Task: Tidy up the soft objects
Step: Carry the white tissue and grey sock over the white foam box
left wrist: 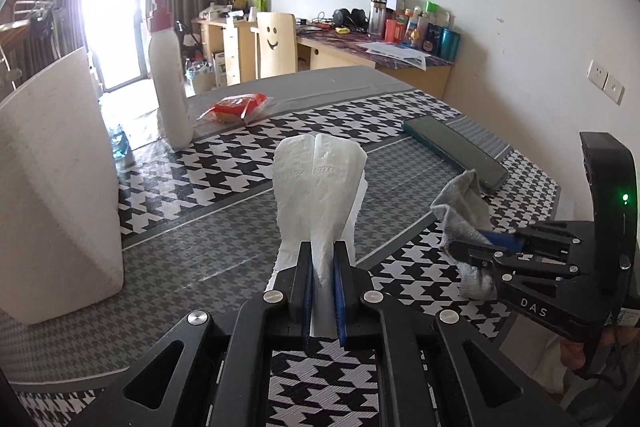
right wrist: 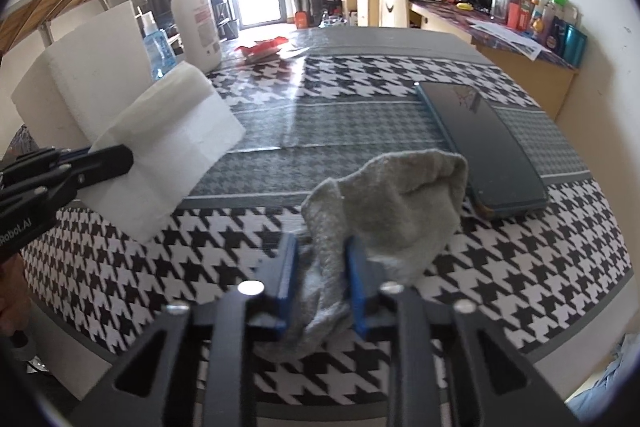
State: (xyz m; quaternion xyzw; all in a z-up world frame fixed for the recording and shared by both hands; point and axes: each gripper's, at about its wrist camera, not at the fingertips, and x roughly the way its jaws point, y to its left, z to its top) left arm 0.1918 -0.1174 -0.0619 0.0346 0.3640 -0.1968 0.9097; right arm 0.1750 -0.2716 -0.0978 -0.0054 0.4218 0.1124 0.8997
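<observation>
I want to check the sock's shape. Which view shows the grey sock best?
The right wrist view: the grey sock fills mid-frame, bunched between the right gripper's jaws. In the left wrist view it is small, at the right edge, partly hidden by that gripper.

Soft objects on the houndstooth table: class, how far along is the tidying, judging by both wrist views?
Done: nothing looks sorted yet; no pile of soft things shows. In hand: the left claw is shut on a folded white tissue, held off the table; the right claw pinches the grey sock, which still lies on the cloth. Left: lifting the sock and placing both. Where they go is not shown.
</observation>
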